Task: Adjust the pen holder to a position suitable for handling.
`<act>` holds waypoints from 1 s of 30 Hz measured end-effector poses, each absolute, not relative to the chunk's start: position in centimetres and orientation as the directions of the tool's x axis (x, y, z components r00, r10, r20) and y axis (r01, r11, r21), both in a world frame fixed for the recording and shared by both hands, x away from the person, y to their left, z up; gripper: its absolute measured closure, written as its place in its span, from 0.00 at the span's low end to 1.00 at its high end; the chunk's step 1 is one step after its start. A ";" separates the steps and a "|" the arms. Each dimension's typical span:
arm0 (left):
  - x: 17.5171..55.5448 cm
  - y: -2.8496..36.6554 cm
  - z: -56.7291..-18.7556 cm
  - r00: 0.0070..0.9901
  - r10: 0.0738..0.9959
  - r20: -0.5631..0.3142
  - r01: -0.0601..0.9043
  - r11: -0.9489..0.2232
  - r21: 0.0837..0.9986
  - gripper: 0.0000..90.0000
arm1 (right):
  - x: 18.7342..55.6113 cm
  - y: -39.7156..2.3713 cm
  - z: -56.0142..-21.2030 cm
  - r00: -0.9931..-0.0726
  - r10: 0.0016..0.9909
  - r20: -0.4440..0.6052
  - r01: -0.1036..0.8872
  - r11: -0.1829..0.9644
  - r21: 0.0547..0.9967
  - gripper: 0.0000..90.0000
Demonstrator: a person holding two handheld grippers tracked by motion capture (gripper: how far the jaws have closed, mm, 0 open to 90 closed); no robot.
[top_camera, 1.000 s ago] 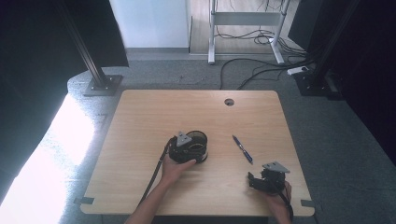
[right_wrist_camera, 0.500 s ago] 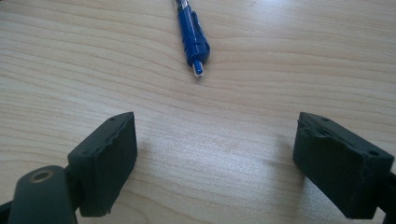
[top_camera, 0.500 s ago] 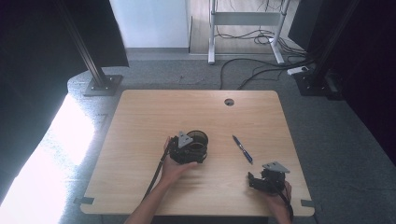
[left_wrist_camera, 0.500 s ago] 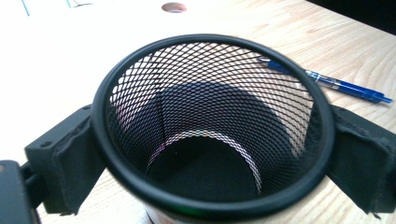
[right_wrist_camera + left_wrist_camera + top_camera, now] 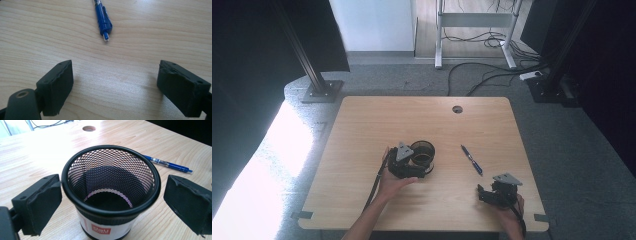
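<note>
Black mesh pen cup (image 5: 110,192) standing upright on the wooden table (image 5: 362,145), seen from the left gripper view between the two black jaws of the left gripper (image 5: 110,202). The jaws have just been opening and now stand spread on either side of the cup's rim, the pads (image 5: 43,202) clear of the mesh, so the cup sits between them unheld. A white band with a red label runs round the cup's base on the side nearest the gripper. In the high view the left gripper (image 5: 414,167), carried in the person's left hand (image 5: 394,182), lies against the near-left side of the cup (image 5: 424,151). Beyond the cup, to the right of the jaws, a blue pen (image 5: 167,164) lies flat on the table, apart from the cup. The right gripper (image 5: 486,192) rests near the table's near-right edge, well apart from the cup; in the right gripper view its jaws are wide apart with bare table between them, and the blue pen (image 5: 103,18) lies ahead of them, its tip pointing back toward the gripper (image 5: 113,87).
</note>
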State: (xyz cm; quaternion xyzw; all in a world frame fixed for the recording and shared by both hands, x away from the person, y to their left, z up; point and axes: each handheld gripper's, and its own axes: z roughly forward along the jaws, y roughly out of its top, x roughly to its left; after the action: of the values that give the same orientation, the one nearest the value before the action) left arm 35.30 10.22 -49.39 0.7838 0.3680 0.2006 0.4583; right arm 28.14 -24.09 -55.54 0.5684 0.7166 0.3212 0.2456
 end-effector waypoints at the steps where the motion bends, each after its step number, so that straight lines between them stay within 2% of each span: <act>1: 35.2 10.3 -49.4 0.647 0.762 -0.022 0.394 -0.309 0.865 0.02 | 28.1 -24.1 -55.5 -0.233 0.972 0.013 0.657 0.147 0.740 0.14; 19: 32.9 13.3 -49.0 0.655 0.754 -0.051 0.389 -0.279 0.878 0.04 | 28.1 -24.1 -55.5 -0.233 0.972 0.013 0.657 0.148 0.740 0.14; 30: 31.0 16.3 -50.7 0.608 0.788 -0.100 0.446 -0.234 0.864 0.08 | 28.1 -24.1 -55.5 -0.233 0.972 0.013 0.657 0.148 0.740 0.14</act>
State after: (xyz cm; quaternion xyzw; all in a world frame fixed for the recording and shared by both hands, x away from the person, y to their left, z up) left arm 31.03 16.26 -50.69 0.7642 0.4034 0.1822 0.4691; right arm 28.14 -24.09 -55.54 0.5684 0.7165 0.3211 0.2457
